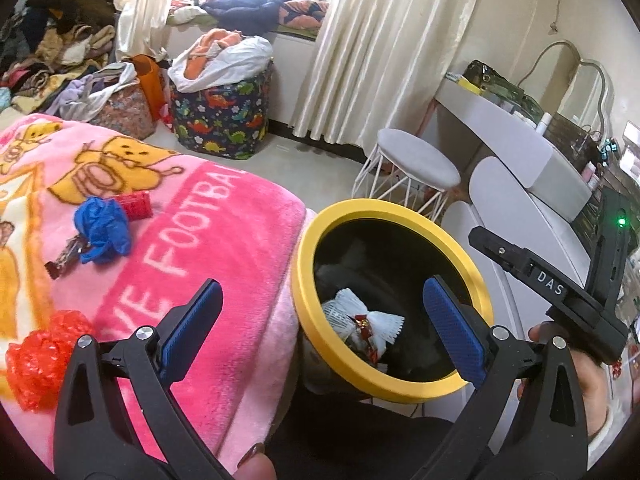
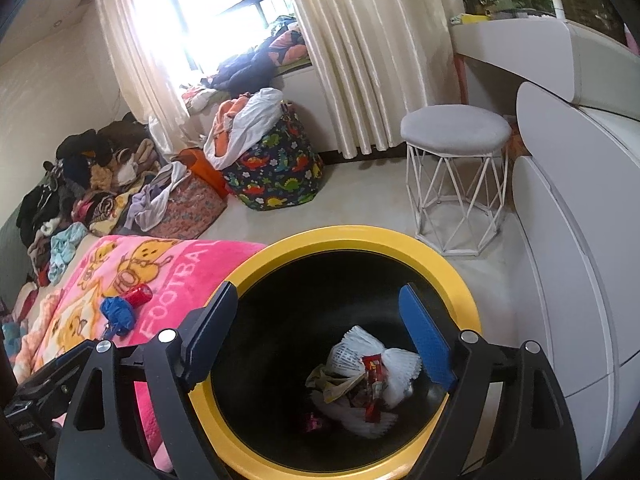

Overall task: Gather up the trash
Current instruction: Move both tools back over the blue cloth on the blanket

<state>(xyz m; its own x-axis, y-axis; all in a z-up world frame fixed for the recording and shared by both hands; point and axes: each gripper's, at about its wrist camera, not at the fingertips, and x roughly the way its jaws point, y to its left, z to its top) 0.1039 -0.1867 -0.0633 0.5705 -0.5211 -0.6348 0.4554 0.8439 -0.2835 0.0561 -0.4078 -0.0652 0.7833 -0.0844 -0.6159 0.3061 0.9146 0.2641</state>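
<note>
The right gripper (image 2: 320, 332) is held with jaws apart and empty above the yellow-rimmed bin (image 2: 460, 280), where white wrappers (image 2: 396, 364) are seen. The left gripper (image 1: 320, 328) is likewise spread wide, empty. A blue bag (image 1: 102, 230) and red crumpled plastic (image 1: 38, 356) lie on the pink blanket (image 1: 224, 240), left of it.

- One trash bin (image 2: 460, 276) with a yellow rim, holding a heap of white and red wrappers (image 2: 360, 380); their number cannot be told.
- Four pieces of trash on the pink blanket (image 1: 224, 248): one crumpled blue bag (image 1: 102, 230), one red packet (image 1: 134, 204), one dark wrapper (image 1: 64, 258), one red crinkled plastic wad (image 1: 38, 360).
- One white wire stool (image 2: 456, 184).
- Two fabric baskets: one dinosaur-print (image 1: 220, 116), one floral (image 1: 128, 110).
- Two curtains (image 2: 360, 52).
- Two grippers: left gripper (image 1: 324, 332), right gripper (image 2: 320, 340).
</note>
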